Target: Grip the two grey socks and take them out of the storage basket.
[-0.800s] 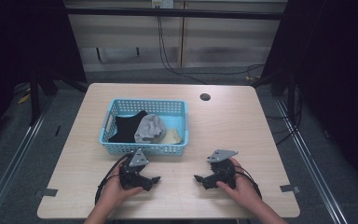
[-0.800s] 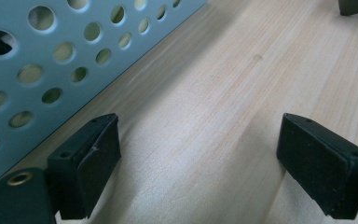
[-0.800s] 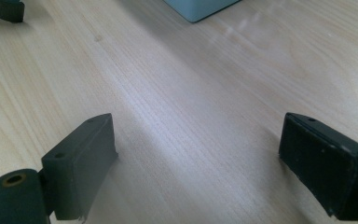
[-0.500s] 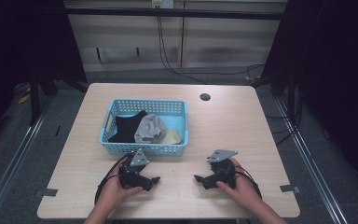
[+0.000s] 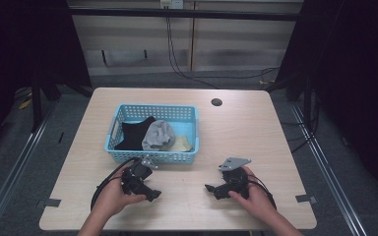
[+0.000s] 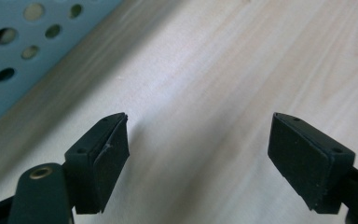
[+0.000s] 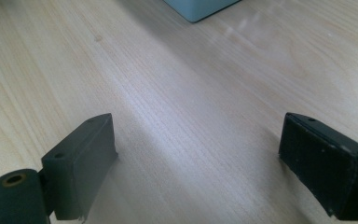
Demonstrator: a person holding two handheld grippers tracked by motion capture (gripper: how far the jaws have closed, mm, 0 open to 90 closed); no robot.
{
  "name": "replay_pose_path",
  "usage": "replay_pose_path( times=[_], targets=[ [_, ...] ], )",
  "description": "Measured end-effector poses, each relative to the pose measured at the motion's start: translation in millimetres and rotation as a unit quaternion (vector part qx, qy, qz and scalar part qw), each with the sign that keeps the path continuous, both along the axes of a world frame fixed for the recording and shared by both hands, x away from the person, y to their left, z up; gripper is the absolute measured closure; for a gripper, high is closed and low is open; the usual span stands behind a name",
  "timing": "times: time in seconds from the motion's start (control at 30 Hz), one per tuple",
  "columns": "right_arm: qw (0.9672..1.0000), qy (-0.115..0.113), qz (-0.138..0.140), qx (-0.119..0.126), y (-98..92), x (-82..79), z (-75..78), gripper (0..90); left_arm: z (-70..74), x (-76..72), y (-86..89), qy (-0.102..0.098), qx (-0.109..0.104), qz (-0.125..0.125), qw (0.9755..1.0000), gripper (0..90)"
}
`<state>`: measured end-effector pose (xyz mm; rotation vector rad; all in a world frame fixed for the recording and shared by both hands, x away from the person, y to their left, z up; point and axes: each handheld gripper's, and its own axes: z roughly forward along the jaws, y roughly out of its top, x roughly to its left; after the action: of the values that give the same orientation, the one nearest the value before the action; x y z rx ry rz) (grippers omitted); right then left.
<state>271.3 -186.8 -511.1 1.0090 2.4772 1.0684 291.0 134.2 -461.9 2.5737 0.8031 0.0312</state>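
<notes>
A blue plastic basket (image 5: 150,156) stands on the wooden table (image 5: 236,128), holding a black cloth (image 5: 134,133), a grey cloth (image 5: 158,135) and a pale yellow cloth (image 5: 182,143). My left gripper (image 5: 153,194) rests on the table just in front of the basket, held by a hand. In the left gripper view its jaws stand wide apart over bare wood, and the left gripper (image 6: 198,154) holds nothing; the basket wall (image 6: 23,51) sits at upper left. My right gripper (image 5: 210,190) lies right of it, also open, and the right gripper (image 7: 196,163) is empty over the wood.
A dark round hole (image 5: 216,102) sits in the tabletop at the back right. A basket corner (image 7: 200,9) shows at the top of the right gripper view. Metal rails and cables run along the floor around the table.
</notes>
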Motion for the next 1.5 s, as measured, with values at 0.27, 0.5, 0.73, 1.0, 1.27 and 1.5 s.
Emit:
replay_pose_path(
  times=[0.27, 0.5, 0.73, 1.0, 1.27, 1.5],
  targets=[
    [1.0, 0.0, 0.0, 0.0, 0.0, 0.0, 0.0, 10.4, 11.8, 4.4, -7.5, 0.045, 0.034, -0.022, 0.9982, 21.2],
    [1.0, 0.0, 0.0, 0.0, 0.0, 0.0, 0.0, 10.4, 22.5, 8.6, -11.0, 0.054, 0.038, -0.027, 0.9974, 21.5],
    [1.0, 0.0, 0.0, 0.0, 0.0, 0.0, 0.0, 10.4, 41.6, 15.3, -12.7, 0.057, 0.033, -0.031, 0.9974, 21.6],
    [1.0, 0.0, 0.0, 0.0, 0.0, 0.0, 0.0, 10.4, 66.1, 28.5, -14.9, 0.052, 0.033, -0.023, 0.9979, 21.6],
    [1.0, -0.002, 0.0, 0.001, 0.0, 0.2, 0.0, 10.4, 87.4, 48.2, -16.9, 0.045, 0.024, -0.016, 0.9986, 21.6],
    [1.0, -0.002, 0.0, 0.0, 0.0, 0.2, -0.1, 10.4, 98.6, 65.5, -23.4, 0.034, 0.019, -0.009, 0.9992, 21.6]
  ],
)
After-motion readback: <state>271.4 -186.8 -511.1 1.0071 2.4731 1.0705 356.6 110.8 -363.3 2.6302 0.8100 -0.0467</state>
